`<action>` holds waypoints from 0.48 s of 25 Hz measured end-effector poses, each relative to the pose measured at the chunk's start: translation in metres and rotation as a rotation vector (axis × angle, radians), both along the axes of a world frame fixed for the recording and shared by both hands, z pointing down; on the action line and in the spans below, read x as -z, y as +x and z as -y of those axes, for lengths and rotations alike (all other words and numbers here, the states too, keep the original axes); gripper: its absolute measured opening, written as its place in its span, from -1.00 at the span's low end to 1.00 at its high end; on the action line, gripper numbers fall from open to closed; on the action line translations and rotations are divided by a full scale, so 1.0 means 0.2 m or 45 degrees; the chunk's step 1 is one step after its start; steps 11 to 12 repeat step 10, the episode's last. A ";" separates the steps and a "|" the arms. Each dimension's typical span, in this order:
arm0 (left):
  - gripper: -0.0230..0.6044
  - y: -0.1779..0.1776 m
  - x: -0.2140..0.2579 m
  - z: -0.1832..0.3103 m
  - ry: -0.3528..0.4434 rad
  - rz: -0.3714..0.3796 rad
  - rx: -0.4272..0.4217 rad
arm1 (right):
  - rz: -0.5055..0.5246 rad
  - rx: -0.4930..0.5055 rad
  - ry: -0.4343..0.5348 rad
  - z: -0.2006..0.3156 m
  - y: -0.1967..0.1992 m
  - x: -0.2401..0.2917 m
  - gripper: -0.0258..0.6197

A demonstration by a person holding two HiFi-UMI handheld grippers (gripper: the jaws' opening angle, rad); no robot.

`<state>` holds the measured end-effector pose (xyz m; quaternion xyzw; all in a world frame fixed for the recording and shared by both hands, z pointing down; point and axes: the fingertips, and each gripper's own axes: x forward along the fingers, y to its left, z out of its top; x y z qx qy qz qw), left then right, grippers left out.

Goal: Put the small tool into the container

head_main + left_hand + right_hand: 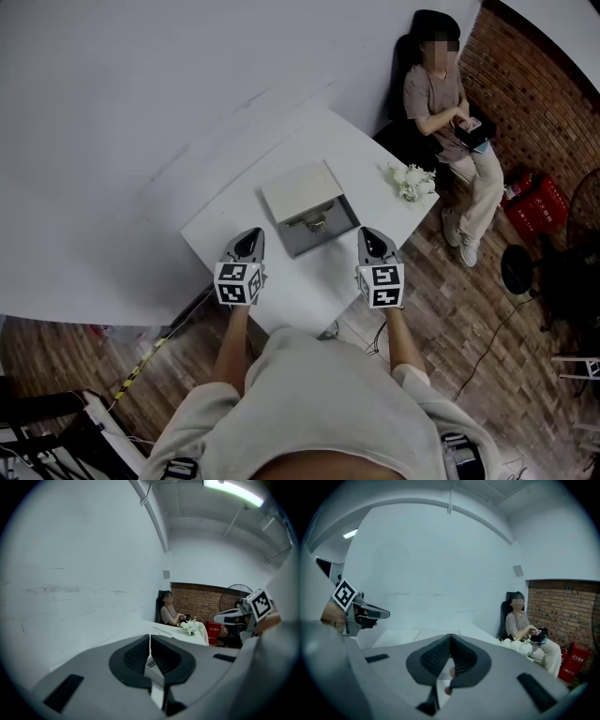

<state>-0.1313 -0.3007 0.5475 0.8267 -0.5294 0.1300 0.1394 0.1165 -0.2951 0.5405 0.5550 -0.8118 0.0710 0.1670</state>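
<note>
A grey box container [320, 231] stands in the middle of the white table [234, 230], its pale lid [298, 191] thrown back toward the wall. A small metallic thing [316, 224] shows inside it; I cannot tell what it is. My left gripper [250, 236] hovers at the box's near left corner and my right gripper [371, 235] at its near right corner. In the left gripper view the left gripper [150, 637] is shut, pads together with nothing between them. The right gripper [450, 637] is likewise shut and empty. The box is hidden behind the jaws in both gripper views.
A bunch of white flowers [412, 182] lies at the table's right corner. A person sits on a dark chair [448, 112] beyond it, by the brick wall. A red crate [538, 201] and a floor fan [517, 269] stand on the wooden floor at right.
</note>
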 end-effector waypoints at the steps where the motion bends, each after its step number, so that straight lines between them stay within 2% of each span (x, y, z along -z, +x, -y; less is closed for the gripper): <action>1: -0.88 0.00 0.00 0.00 0.002 0.000 0.000 | 0.000 -0.001 0.000 0.00 0.00 0.00 -0.92; 12: -0.88 0.01 0.01 0.02 -0.003 0.000 -0.011 | -0.002 -0.003 -0.006 0.01 0.00 -0.01 -0.92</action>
